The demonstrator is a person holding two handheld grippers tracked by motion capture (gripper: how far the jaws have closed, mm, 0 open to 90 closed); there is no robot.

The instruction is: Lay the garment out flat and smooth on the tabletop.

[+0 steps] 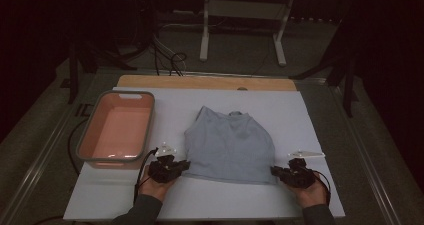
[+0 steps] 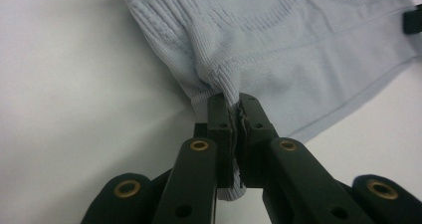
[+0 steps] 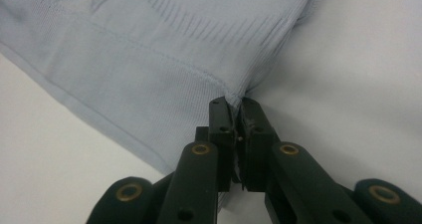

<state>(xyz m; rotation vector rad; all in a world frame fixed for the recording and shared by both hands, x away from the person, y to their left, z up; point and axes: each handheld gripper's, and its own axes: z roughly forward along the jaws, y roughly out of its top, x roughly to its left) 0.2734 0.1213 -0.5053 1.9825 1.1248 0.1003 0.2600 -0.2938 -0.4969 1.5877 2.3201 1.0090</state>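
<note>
High view: dim room, white board [image 1: 210, 197] on a wooden table [image 1: 150, 81], metal stand [image 1: 242, 15] behind. One pale blue top [image 1: 230, 145] lies flat mid-board, one pink tub [image 1: 117, 127] to its left. Two grippers: left gripper [image 1: 181, 166] and right gripper [image 1: 275, 172] at the hem corners.

Left gripper view: jaws pinched on the bunched hem corner, knit ribbing visible.

Right gripper view: jaws clamped on the other corner, fabric puckered.

Two forearms reach in from the near edge, hands low and wide apart. The left gripper [image 1: 181, 166] points inward to the right, its jaws pinched tight on fabric. The right gripper [image 1: 276, 171] points inward to the left, clamped likewise.
</note>
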